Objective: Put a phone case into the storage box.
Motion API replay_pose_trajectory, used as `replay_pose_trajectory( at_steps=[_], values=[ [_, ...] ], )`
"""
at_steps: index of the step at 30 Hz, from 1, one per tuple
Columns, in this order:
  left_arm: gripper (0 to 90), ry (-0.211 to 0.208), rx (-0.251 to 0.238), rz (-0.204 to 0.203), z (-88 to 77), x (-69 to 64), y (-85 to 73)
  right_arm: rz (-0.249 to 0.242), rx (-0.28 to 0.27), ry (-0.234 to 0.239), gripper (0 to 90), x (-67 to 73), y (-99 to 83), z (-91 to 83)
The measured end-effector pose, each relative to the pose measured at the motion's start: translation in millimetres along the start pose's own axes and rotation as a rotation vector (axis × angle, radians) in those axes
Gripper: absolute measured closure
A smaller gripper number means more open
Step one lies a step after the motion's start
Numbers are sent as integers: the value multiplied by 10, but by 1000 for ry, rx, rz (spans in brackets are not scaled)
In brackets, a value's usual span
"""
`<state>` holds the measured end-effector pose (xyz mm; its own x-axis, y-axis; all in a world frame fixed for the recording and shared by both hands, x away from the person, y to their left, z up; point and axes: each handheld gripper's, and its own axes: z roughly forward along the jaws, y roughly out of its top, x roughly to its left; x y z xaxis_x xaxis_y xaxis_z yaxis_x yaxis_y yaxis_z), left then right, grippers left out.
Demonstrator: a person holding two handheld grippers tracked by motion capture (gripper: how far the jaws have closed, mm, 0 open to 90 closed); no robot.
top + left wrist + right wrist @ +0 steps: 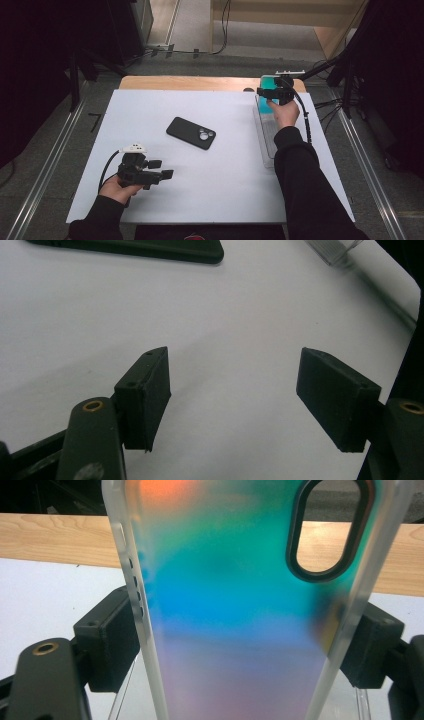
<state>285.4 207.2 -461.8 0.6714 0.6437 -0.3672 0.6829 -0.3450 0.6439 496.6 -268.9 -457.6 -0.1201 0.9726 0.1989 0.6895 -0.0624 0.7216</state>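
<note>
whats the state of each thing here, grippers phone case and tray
left gripper: jaws open, nothing between them, low over the white table
right gripper: shut on the phone case by its side edges
phone case: lifted, held
phone: lying flat, camera side up, untouched
clear tray: resting at the table's right side

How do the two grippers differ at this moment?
The right gripper is shut on the iridescent phone case by its long edges; the left gripper is open with nothing between its jaws. The right gripper is raised at the table's far right, the left gripper sits low near the front left. Both are hand-held.
</note>
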Motion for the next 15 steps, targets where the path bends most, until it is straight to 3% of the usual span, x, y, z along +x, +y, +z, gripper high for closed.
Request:
replay_pose_trajectory(
  at_steps=[12,15],
  values=[
    [298,-3,7,4,8,-9,0,-12,1,-1,151,17,-8,-29],
    [298,-3,7,3,8,-11,0,-45,6,6,141,22,-5,-25]
  ],
)
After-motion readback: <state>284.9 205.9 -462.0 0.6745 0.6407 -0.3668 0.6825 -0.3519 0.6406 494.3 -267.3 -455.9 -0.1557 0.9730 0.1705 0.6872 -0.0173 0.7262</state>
